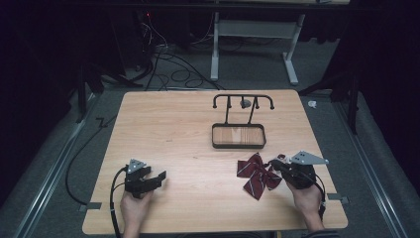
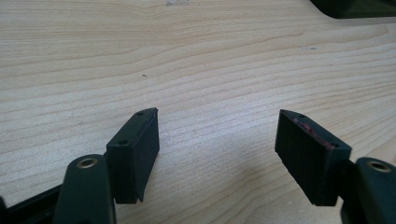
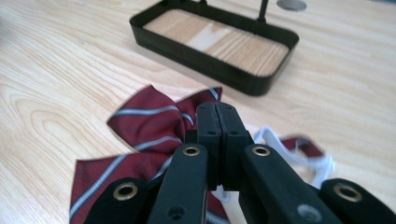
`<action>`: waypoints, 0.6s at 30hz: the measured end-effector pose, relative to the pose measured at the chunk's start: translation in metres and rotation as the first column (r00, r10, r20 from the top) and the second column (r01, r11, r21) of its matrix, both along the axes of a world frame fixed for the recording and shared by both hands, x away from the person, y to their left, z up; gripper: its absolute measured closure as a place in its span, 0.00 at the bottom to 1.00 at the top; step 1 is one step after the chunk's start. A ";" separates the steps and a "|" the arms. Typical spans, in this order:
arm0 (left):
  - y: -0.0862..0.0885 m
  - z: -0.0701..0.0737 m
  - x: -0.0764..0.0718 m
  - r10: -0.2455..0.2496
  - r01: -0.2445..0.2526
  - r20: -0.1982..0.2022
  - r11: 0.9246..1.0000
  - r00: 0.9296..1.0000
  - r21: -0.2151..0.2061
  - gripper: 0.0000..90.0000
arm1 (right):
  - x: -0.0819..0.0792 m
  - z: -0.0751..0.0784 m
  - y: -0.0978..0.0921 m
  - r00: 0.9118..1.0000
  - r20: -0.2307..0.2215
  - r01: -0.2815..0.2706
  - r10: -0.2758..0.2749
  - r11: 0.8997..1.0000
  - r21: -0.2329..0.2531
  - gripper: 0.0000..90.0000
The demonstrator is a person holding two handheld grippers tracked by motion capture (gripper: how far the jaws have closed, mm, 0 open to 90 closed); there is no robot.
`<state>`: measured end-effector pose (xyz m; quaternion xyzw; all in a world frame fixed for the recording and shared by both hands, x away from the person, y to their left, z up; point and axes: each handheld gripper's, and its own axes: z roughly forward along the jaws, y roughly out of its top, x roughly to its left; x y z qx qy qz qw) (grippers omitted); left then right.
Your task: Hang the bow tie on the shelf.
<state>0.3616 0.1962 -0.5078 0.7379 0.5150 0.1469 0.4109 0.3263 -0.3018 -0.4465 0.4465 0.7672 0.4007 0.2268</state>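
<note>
A dark red bow tie (image 1: 256, 176) with thin pale stripes lies flat on the wooden table (image 1: 173, 129), right of centre near the front. My right gripper (image 1: 274, 164) is at its right side. In the right gripper view the right gripper (image 3: 217, 112) is shut just above the bow tie (image 3: 144, 123), and I see no cloth between the jaws. A white strap (image 3: 303, 156) trails from the tie to the right. My left gripper (image 1: 154, 174) rests at the front left, and the left gripper (image 2: 219, 116) is open over bare wood.
A black stand with a shallow tray (image 1: 237, 147) and a hooked top bar (image 1: 242, 97) stands behind the bow tie; the tray (image 3: 205, 60) holds nothing. Cables (image 1: 94, 148) hang off the table's left side. A white desk frame (image 1: 252, 34) stands beyond.
</note>
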 end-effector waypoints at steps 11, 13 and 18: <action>0.000 0.000 0.000 0.001 -0.001 -0.001 1.000 1.000 -0.005 0.35 | 0.010 0.034 0.013 0.996 0.058 -0.063 0.064 0.998 -0.016 1.00; 0.000 0.000 0.000 0.001 -0.001 -0.001 1.000 1.000 -0.006 0.35 | 0.013 0.040 0.016 0.994 0.074 -0.079 0.080 0.997 -0.018 1.00; 0.000 0.000 0.000 0.001 -0.001 -0.001 1.000 1.000 -0.007 0.34 | 0.020 0.056 0.021 0.991 0.089 -0.103 0.103 0.995 -0.003 1.00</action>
